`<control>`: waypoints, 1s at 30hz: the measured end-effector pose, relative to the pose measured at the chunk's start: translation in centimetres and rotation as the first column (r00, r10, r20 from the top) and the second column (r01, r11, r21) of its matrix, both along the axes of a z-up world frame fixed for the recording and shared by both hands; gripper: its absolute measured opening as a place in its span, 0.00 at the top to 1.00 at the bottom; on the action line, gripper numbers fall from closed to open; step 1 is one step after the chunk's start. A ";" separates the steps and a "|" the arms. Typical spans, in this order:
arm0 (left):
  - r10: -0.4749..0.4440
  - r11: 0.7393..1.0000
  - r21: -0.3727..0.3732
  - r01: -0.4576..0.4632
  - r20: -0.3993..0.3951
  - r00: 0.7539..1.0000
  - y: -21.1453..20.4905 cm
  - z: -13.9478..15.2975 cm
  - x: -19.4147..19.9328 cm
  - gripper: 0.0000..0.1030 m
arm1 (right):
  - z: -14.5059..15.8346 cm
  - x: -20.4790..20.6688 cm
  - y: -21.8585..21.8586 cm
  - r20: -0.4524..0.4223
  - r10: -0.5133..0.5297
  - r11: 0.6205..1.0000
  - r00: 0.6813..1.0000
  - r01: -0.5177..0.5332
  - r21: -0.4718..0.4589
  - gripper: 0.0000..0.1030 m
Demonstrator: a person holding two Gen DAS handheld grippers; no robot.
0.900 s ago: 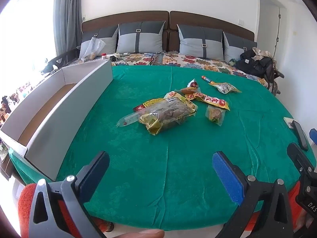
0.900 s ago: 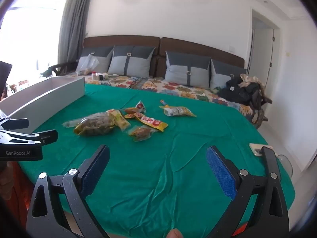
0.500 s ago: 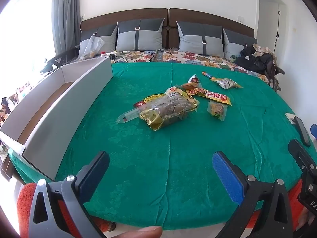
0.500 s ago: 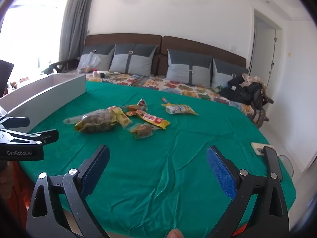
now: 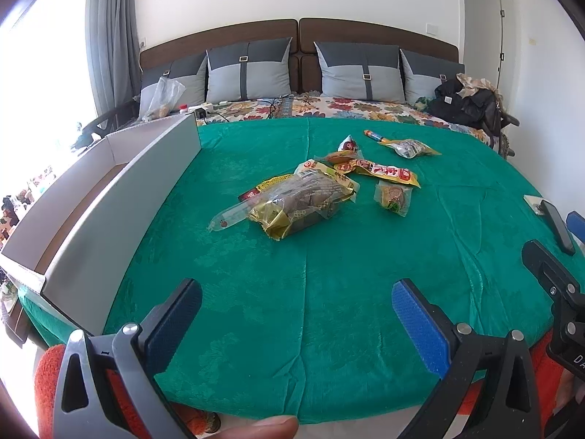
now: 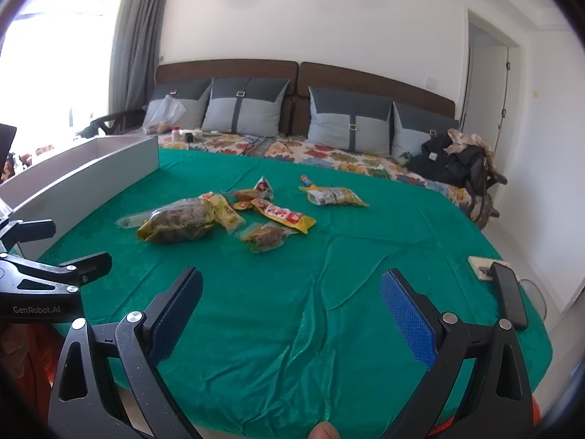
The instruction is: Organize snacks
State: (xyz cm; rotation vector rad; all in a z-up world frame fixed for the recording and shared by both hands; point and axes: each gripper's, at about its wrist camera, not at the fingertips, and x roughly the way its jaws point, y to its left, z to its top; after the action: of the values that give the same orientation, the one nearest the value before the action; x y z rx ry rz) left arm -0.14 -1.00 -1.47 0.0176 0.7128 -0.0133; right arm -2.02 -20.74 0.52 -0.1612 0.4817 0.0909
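Both tongs, left tongs (image 5: 296,314) and right tongs (image 6: 290,307), are held spread, empty; overlapped snack packets (image 5: 303,201) risk being dragged together.

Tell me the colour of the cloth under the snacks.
Green, with a faint woven leaf pattern; the cloth shows best in the left wrist view.

Two wrist fisheyes, both near the green cloth's (image 5: 292,274) front edge facing the headboard (image 6: 365,77), left tilted seemingly steeper; shared: snack pile (image 5: 303,201) mid-frame, white box (image 6: 91,172) at left.
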 end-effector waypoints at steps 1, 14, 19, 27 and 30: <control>0.002 1.000 -0.003 -0.002 0.000 1.000 0.1 0.0 0.0 0.00 | 0.0 0.0 0.0 0.001 0.001 1.000 1.000 -0.001 0.000 0.03; 0.003 1.000 -0.012 -0.003 0.008 1.000 0.2 0.1 -0.2 0.00 | -0.2 0.2 0.1 -0.008 -0.001 1.000 1.000 0.001 0.005 0.03; -0.003 1.000 -0.007 0.003 0.011 1.000 0.0 0.2 -0.3 0.00 | -0.3 0.4 -0.4 -0.014 -0.007 1.000 1.000 0.007 0.015 0.03; -0.002 1.000 -0.005 0.002 0.011 1.000 0.0 0.0 -0.3 0.00 | -0.3 0.4 -0.4 -0.016 -0.007 1.000 1.000 0.007 0.017 0.03; -0.002 1.000 -0.004 0.002 0.014 1.000 -0.1 0.0 -0.3 0.00 | -0.3 0.3 -0.5 -0.015 -0.006 1.000 1.000 0.006 0.017 0.03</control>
State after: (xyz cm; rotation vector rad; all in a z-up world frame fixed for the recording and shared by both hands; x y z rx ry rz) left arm -0.42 -1.07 -1.45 0.0150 0.6992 -0.0168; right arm -1.68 -21.21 0.18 -0.1421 0.4966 0.0904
